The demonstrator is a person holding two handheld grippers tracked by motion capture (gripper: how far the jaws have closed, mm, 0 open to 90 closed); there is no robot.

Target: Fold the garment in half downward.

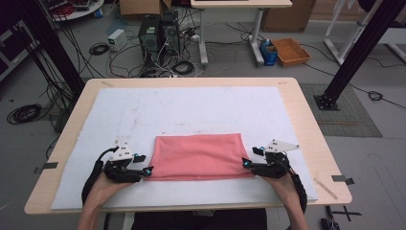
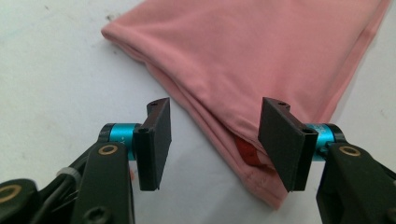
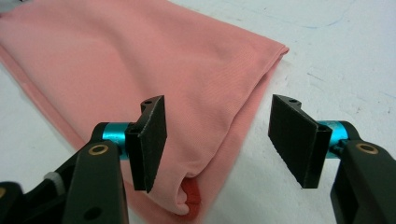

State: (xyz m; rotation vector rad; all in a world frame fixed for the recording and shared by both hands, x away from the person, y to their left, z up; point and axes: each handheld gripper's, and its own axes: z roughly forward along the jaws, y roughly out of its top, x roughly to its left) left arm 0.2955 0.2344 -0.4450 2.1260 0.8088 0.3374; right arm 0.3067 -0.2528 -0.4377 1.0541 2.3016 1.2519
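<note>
Two grippers sit at the near corners of the folded pink cloth (image 1: 198,155), which lies flat on the white mat (image 1: 119,115) toward your side of the table (image 1: 306,124). Left gripper (image 1: 147,170) at the near left corner, right gripper (image 1: 246,163) at the near right corner.

Jaw state: both stand apart, pressing on nothing. In the left gripper view the cloth's corner lies between the jaws, nearer the right-hand one. In the right gripper view the corner sits under the left-hand jaw, layers bulging a little, with a red bit (image 3: 190,198) peeking from inside the fold.

Step in hand, as I judge it: taking the two near corners for another fold.

- Centre each corner between the pads before closing; both are off to one side now.
- Come in low along the mat so the bottom layer is caught too.
- Close both together and lift evenly, or the fold will skew.
</note>
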